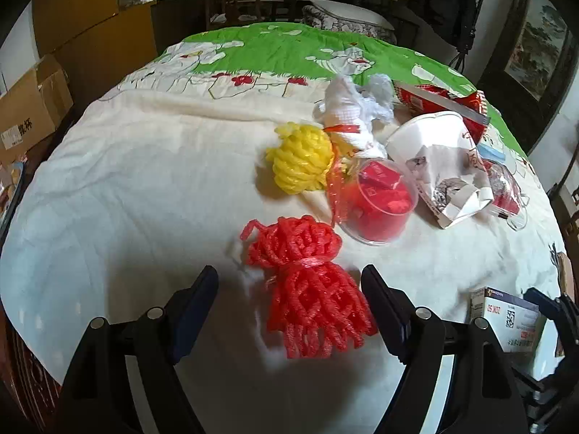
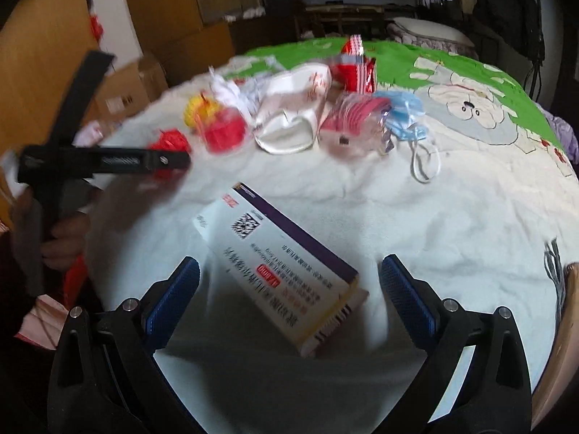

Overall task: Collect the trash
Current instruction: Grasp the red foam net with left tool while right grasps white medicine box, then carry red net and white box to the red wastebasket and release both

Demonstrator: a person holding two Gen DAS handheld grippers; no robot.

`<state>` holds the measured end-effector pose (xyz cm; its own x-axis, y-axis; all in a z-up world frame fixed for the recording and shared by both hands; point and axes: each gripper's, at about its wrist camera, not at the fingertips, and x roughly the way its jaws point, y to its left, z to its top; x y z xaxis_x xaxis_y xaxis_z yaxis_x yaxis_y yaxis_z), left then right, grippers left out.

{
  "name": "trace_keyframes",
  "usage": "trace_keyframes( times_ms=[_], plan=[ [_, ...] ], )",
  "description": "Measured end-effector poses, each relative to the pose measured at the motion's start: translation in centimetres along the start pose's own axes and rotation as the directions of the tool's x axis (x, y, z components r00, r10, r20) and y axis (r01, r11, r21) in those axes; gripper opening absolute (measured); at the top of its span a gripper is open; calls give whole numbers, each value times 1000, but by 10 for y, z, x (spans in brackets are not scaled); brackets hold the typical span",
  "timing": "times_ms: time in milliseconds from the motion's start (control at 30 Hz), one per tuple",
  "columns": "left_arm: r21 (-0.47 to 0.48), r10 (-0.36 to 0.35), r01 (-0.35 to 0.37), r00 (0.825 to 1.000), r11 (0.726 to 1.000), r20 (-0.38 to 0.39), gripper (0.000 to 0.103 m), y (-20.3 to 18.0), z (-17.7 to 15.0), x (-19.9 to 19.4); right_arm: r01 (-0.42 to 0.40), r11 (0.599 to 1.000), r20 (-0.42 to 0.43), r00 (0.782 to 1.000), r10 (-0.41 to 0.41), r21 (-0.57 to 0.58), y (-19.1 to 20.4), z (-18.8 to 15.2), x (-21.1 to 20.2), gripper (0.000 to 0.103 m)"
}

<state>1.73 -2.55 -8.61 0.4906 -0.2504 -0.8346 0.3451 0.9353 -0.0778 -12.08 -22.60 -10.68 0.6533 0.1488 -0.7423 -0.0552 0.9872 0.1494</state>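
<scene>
A red foam fruit net [image 1: 311, 289] lies on the white quilt [image 1: 144, 181] between the fingers of my left gripper [image 1: 289, 271], which is open; the right pad is close to the net and the left pad stands well off it. My right gripper [image 2: 289, 263] is open around a white and purple medicine box [image 2: 282, 253] that lies slanted on the quilt, with a gap at each pad. Farther back lie a yellow foam net [image 1: 300, 159], a clear cup of red wrappers [image 1: 380, 202], a crushed white paper cup [image 1: 434, 144], white wadded plastic [image 1: 347, 108] and a red snack packet [image 1: 445, 101].
A blue face mask [image 2: 405, 115] and a clear packet with red print [image 2: 354, 123] lie right of the paper cup. The quilt turns green with white cartoon sheep at the back. Cardboard boxes [image 1: 29, 115] stand left of the bed. A hand [image 2: 65, 235] holds the left tool.
</scene>
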Motion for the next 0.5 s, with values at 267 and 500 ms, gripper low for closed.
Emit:
trace_keyframes(
  times_ms=[267,500],
  plan=[
    [5,-51,51,999,999,1,32,5,0,-3,-11,1000,38,999,11,-11,7,0,-5,62],
    [10,-50,50,997,999,61,27,7,-6,-34,-34,999,104,994,30,42,7,6,-23,62]
  ],
)
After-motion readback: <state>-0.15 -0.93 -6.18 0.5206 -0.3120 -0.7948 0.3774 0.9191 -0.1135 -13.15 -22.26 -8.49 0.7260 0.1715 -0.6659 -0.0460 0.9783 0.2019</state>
